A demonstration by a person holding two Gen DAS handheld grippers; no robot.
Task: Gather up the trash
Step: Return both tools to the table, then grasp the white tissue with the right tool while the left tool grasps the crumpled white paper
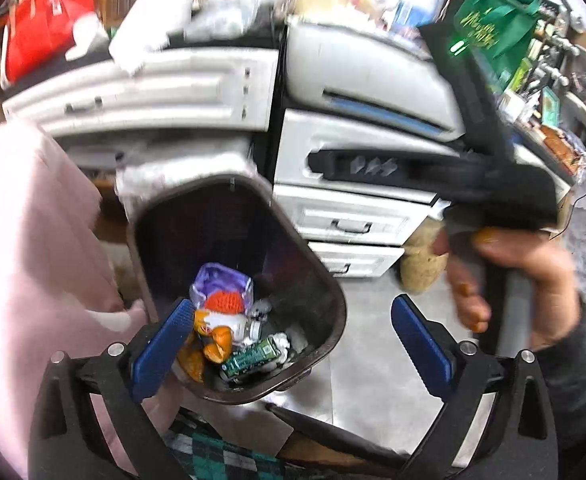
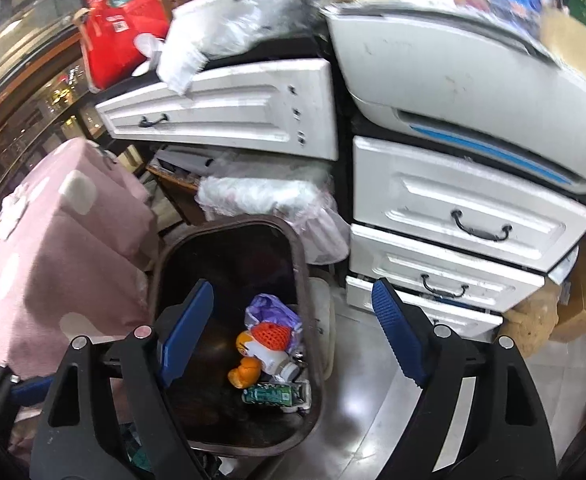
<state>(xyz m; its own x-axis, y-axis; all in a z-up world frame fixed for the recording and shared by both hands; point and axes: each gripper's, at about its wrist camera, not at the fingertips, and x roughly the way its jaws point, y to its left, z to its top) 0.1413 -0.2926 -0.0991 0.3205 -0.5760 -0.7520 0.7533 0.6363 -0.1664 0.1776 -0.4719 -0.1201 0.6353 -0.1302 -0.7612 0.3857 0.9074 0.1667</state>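
A dark brown trash bin [image 1: 335, 334] stands on the floor below me; it also shows in the right wrist view [image 2: 165, 264]. Inside lie a purple wrapper [image 1: 217, 280], an orange net [image 1: 224, 302], orange peel [image 1: 221, 340], a white bottle [image 2: 275, 360] and a green carton [image 1: 253, 358]. My left gripper [image 1: 291, 346] is open and empty above the bin. My right gripper [image 2: 289, 344] is open and empty above the bin. In the left wrist view the right gripper's black body [image 1: 505, 184] and the hand holding it are at the right.
White drawers [image 2: 465, 208] and a white printer [image 2: 473, 76] stand behind the bin. A pink spotted cloth [image 2: 53, 248] covers furniture at the left. A red bag [image 2: 113, 40] and plastic bags lie on top. Grey floor [image 2: 373, 400] is to the right.
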